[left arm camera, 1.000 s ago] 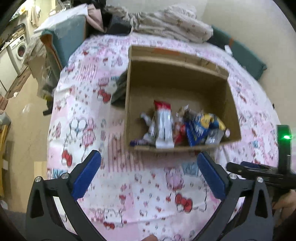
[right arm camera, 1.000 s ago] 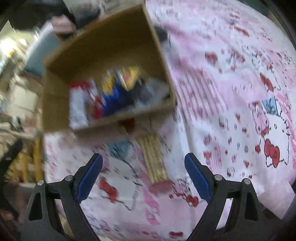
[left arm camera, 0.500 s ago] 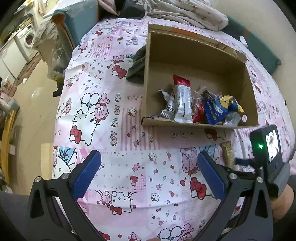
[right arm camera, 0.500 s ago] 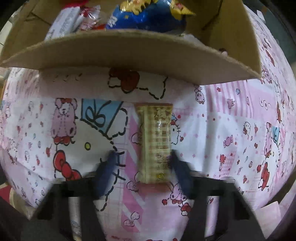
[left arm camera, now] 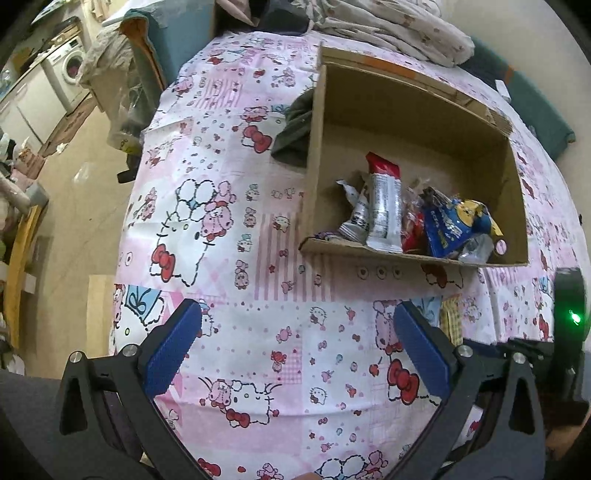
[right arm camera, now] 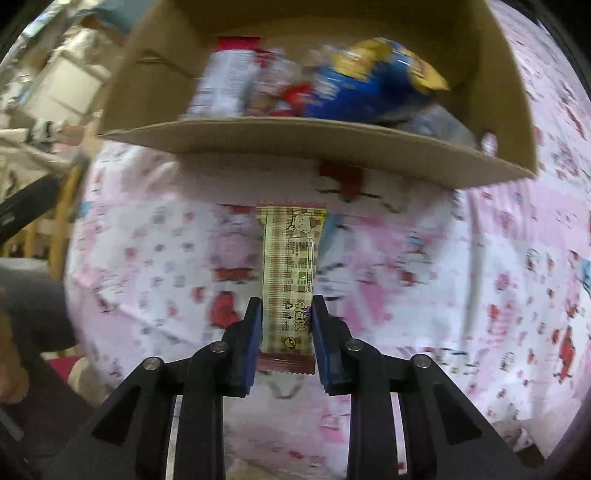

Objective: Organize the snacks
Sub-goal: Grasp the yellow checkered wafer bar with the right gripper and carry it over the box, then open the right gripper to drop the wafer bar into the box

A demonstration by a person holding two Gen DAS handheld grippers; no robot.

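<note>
A beige checked snack bar sticks forward out of my right gripper. Its jaws are closing, and the blue pads press on the bar's near end. The bar hangs just in front of the cardboard box. In the left wrist view the box lies on the pink cartoon bedspread and holds several snack packs, among them a red-and-white pack and a blue bag. My left gripper is open over the bedspread, holding nothing. The bar shows at its right.
A dark cloth lies against the box's left wall. Folded bedding is piled behind the box and a teal cushion sits at the far right. The floor drops off to the left, with a washing machine beyond.
My right gripper has gone from wide open to shut on the snack bar, which lay on the bedspread. The left view has drawn a little nearer the bedspread.
</note>
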